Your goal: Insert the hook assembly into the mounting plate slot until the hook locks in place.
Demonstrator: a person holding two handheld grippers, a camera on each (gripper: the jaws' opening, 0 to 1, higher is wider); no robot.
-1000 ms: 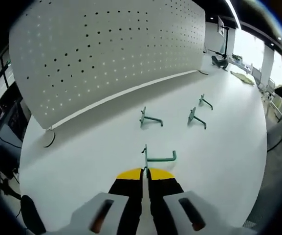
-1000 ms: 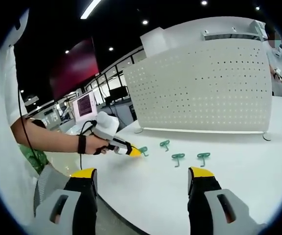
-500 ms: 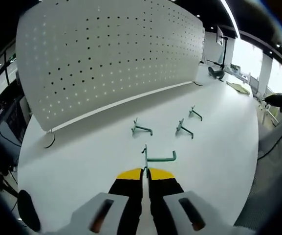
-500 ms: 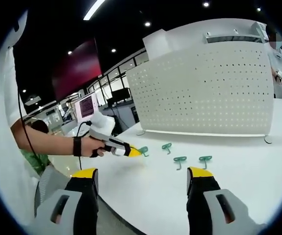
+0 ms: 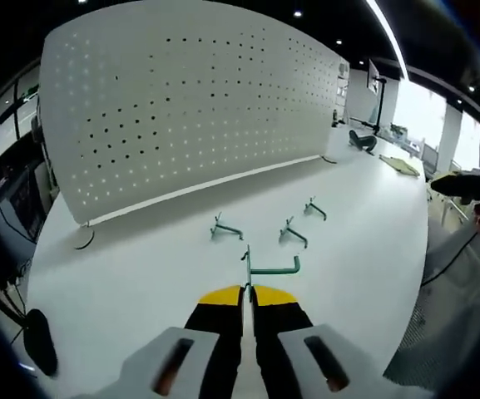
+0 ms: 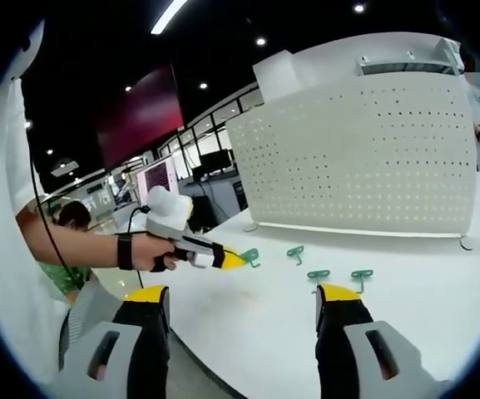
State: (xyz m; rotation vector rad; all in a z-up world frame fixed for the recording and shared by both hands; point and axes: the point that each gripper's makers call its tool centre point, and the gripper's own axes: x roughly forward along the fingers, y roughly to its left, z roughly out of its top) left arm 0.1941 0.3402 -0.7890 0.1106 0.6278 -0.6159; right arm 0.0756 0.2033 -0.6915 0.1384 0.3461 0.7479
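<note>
Left gripper (image 5: 246, 293), black jaws with yellow tips, closed tight on a green metal hook (image 5: 266, 267) by its upright back plate, the hook's bent arm reaching out to the right just past the tips. Held above the white tabletop (image 5: 140, 274) (whether lifted clear or just touching, hard to tell from the left gripper view). Beyond it, three more green hooks lying loose on the table: one (image 5: 224, 229) nearest the middle, one (image 5: 292, 234) beside it to the right, one (image 5: 314, 209) farther off toward the back. Behind those, standing upright along the table, a large white perforated mounting plate (image 5: 190, 108), well apart from the held hook. In the right gripper view, right gripper (image 6: 241, 303) with black, yellow-tipped jaws spread wide and nothing between them, hovering over the near edge of the same table. Farther out on the left there, a hand (image 6: 150, 252) with a dark wristband gripping the left gripper's white handle, held hook at the yellow tip. Loose hooks on the table between that tip and the pegboard, pegboard upright at the back right.
</note>
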